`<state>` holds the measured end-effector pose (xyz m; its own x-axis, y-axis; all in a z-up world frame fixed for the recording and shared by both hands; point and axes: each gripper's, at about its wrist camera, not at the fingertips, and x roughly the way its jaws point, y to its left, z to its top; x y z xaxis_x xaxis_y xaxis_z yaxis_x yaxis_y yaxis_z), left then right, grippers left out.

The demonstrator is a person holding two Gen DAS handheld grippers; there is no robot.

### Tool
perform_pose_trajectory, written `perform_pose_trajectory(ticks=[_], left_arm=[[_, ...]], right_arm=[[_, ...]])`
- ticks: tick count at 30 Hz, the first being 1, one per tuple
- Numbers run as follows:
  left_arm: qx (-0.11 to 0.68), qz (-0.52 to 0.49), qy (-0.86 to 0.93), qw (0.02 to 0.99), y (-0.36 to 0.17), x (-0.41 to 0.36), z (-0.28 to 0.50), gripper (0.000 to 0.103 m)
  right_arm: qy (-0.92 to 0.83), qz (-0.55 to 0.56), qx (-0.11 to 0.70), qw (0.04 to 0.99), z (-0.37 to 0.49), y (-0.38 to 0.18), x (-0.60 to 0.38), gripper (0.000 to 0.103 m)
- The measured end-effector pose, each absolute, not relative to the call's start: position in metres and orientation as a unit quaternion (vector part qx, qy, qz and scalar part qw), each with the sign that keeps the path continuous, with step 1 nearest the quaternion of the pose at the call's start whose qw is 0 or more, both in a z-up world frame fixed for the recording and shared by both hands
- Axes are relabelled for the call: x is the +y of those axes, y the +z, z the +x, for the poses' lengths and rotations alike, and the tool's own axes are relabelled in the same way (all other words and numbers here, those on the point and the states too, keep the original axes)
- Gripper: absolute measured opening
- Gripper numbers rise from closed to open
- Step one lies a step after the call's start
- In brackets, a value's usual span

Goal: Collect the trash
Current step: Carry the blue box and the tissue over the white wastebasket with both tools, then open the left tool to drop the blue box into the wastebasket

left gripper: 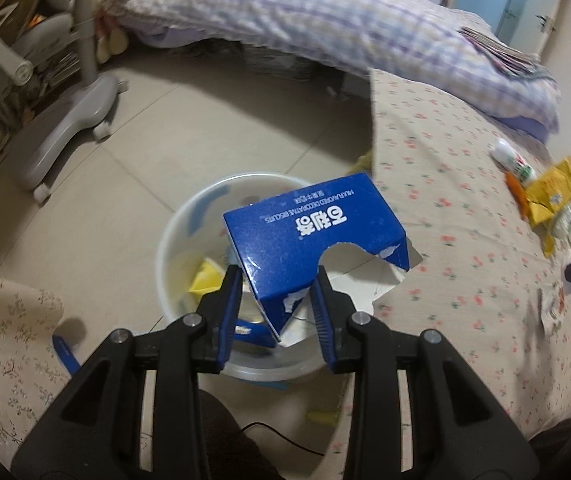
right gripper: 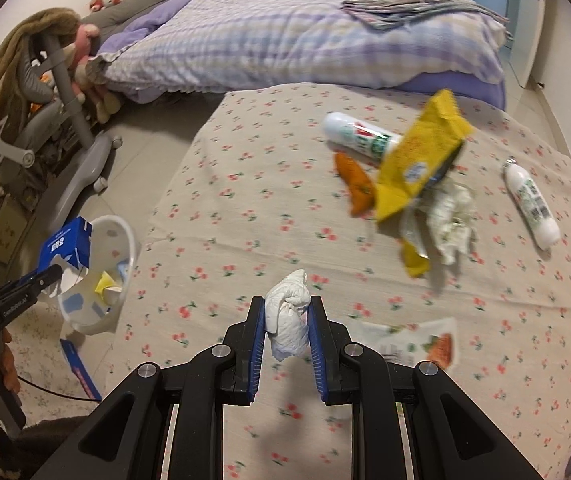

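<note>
Between the left jaws, blue box (left gripper: 309,236) above bin (left gripper: 173,240).

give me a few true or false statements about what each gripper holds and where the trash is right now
1. The left gripper is shut on a blue box. True.
2. The blue box lies flat on the floor beside the bin. False: it is held in the air over the white bin.
3. The right gripper is empty. False: it is shut on a crumpled white tissue.
4. A yellow wrapper lies on the floral bedcover beside an orange piece. True.
5. The white bin holds nothing. False: a yellow scrap already lies inside it.
</note>
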<state>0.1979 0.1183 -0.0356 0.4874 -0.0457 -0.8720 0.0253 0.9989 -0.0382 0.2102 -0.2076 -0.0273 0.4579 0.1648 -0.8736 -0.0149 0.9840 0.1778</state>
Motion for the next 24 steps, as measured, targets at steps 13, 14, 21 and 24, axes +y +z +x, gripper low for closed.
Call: perform_pose_trajectory(ticks=[13, 14, 21, 24], left_arm=[[0.499, -0.006, 0.017, 0.867, -0.035, 0.151, 0.193, 0.082], [0.501, -0.005, 0.022, 0.865, -0.036, 0.154, 0.192, 0.083], [0.512, 0.005, 0.053, 0.857, -0.043, 0.177, 0.186, 0.087], [0.513, 0.002, 0.061, 0.856, -0.044, 0.189, 0.182, 0.090]], right_arm=[[0.118, 0.062, 0.516, 0.846, 0.234, -0.037, -0.122, 0.022], [0.123, 0.060, 0.516, 0.845, 0.236, -0.039, -0.116, 0.022], [0.164, 0.059, 0.516, 0.839, 0.251, -0.052, -0.064, 0.022], [0.174, 0.055, 0.515, 0.838, 0.255, -0.058, -0.046, 0.022]])
